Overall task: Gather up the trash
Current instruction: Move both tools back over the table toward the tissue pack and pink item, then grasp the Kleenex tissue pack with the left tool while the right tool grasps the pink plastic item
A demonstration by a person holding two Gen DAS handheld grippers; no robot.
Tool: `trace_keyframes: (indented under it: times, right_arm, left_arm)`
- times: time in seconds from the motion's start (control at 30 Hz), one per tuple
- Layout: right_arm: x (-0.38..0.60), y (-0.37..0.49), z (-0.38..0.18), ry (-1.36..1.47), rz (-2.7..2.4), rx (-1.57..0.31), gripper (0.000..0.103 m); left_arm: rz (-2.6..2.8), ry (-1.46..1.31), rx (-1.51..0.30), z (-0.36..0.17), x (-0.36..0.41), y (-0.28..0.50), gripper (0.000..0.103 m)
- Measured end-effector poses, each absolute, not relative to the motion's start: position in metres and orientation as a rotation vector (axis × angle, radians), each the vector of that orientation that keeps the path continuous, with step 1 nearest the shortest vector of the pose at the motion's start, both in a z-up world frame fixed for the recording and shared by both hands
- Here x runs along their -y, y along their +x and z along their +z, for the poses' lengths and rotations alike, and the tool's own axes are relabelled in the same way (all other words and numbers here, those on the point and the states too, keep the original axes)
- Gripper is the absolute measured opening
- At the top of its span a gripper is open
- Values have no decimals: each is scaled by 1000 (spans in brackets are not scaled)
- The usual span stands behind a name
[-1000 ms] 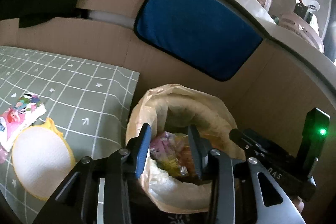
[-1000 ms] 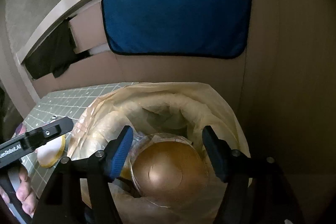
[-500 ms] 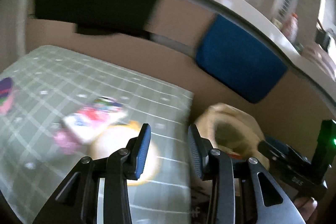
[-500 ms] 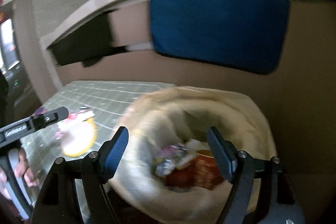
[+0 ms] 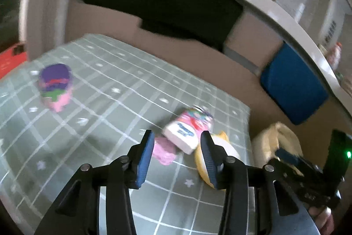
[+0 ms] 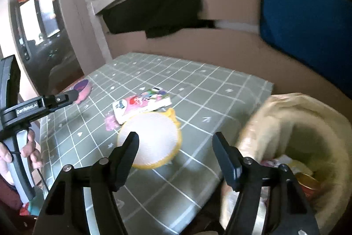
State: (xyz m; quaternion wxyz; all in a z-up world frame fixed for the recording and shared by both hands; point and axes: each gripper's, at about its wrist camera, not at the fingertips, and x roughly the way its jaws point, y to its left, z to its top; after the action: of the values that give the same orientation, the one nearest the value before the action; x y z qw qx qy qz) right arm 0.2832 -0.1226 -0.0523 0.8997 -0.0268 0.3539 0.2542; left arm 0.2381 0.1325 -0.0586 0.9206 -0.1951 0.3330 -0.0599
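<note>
Left gripper [image 5: 176, 158] opening, empty, just short of pink-white packet [image 5: 187, 131]; right gripper [image 6: 176, 155] closing, empty, over yellow-rimmed lid [image 6: 151, 138] on worktop [image 6: 215, 89]

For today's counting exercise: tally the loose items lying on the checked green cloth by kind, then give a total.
Pink and white wrapper: 1
Round white lid with yellow rim: 1
Purple and pink cup: 1
Small pink scrap: 1
Total: 4

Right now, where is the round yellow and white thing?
The round yellow-rimmed white lid lies on the green checked tablecloth near its right edge, touching the pink-and-white snack packet, left of the trash bag.
</note>
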Motion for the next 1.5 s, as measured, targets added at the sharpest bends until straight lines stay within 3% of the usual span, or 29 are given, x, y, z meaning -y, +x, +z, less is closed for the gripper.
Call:
trace_keyframes:
  times: [0.53,0.8,0.87,0.93,1.23,1.5]
  right_arm:
    - [170,294,-55,6,402,-676,67]
    - [164,296,-64,7,419,-708,67]
    - [159,293,-63,-7,426,-704,67]
    - [155,291,-60,-21,433,-700,67]
    - [107,280,-55,-115,552,-706,67]
    - [29,291,-73,-204,751,-803,66]
  left_arm:
    - [-212,14,-881,-101,-62,354,53]
    - [-168,-57,-917,-102,-67,356,50]
    - [-147,-105,-913,-99,-76,352,41]
    - [-128,-167,-904,-93,-90,341,37]
    - [46,-402,-742,-60,-175,233,36]
    - [232,-497,-684,-83,-212,177,36]
